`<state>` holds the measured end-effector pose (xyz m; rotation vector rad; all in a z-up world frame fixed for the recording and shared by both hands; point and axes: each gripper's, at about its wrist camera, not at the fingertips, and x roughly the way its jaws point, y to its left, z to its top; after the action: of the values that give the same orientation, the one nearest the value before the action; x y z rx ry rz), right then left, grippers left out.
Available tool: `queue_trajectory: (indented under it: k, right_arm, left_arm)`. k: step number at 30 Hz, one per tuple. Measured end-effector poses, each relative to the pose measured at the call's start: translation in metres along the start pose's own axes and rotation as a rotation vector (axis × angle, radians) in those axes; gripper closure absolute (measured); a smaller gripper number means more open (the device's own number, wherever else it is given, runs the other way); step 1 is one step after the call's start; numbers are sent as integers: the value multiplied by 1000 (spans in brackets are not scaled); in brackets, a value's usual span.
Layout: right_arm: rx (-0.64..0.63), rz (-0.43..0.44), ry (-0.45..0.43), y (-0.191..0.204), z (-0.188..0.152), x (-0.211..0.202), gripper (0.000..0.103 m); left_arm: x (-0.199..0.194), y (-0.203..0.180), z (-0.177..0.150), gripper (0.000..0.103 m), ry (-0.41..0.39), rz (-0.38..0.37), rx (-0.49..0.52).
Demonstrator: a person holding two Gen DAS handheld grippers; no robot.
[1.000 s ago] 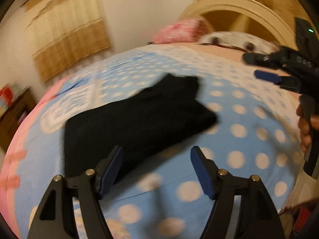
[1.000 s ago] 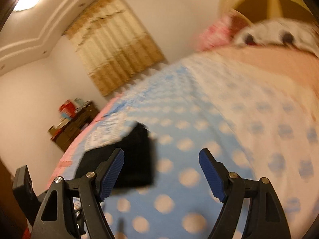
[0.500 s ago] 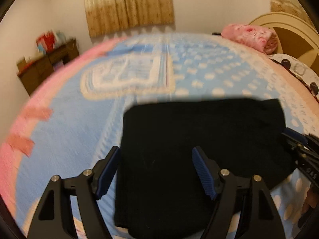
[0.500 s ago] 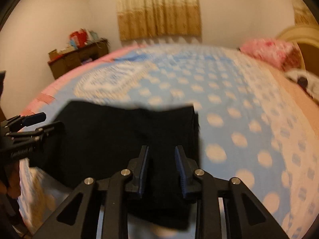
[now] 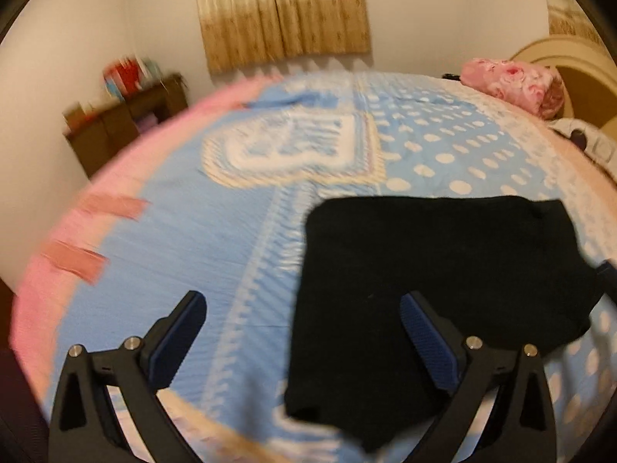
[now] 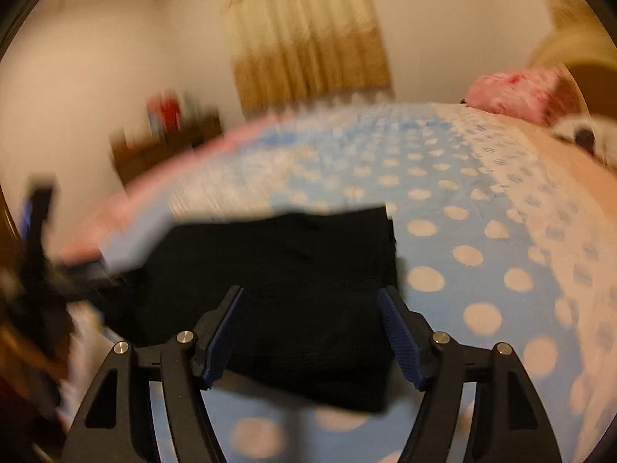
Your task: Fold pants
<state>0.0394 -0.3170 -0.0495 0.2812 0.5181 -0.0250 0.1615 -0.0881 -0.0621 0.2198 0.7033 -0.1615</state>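
Note:
The black pants lie folded into a flat rectangle on the blue dotted bedspread. My left gripper hovers over their left edge, its jaws opening wide, with bedspread and the pants' edge beneath and nothing pressed between the pads. In the right wrist view the pants fill the centre. My right gripper stands above their near right part, jaws opening, pads clear of the cloth. The left gripper shows blurred at the far left of the right wrist view.
A pink flowered pillow and a white dotted pillow lie at the bed's head on the right. A dark wooden shelf with books stands against the far wall under tan curtains. The bedspread has a pink border.
The right gripper's jaws, nearly shut half a second ago, have spread apart. The left gripper's jaws have widened and slid left, so the pants now sit right of centre.

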Motion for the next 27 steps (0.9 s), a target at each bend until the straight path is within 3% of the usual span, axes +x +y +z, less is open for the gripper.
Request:
queue_trajectory:
  k: [3,7,19,27]
  right_arm:
    - [198,17,-43,-3,-14,-28,24]
    - [333,61,68,-1,-39,-28,24]
    - [269,36,108,30,-40,-43,24]
    - [274,-8,90,16,-38,-52,24]
  left_arm:
    - [-15,5,-4,0,-20,13,-5]
    - [-24,4,-14,0,0,18,7]
    - [-47,-2,-29,0,-6,-3,18]
    - [-39,5,-30,0,34,-51,11]
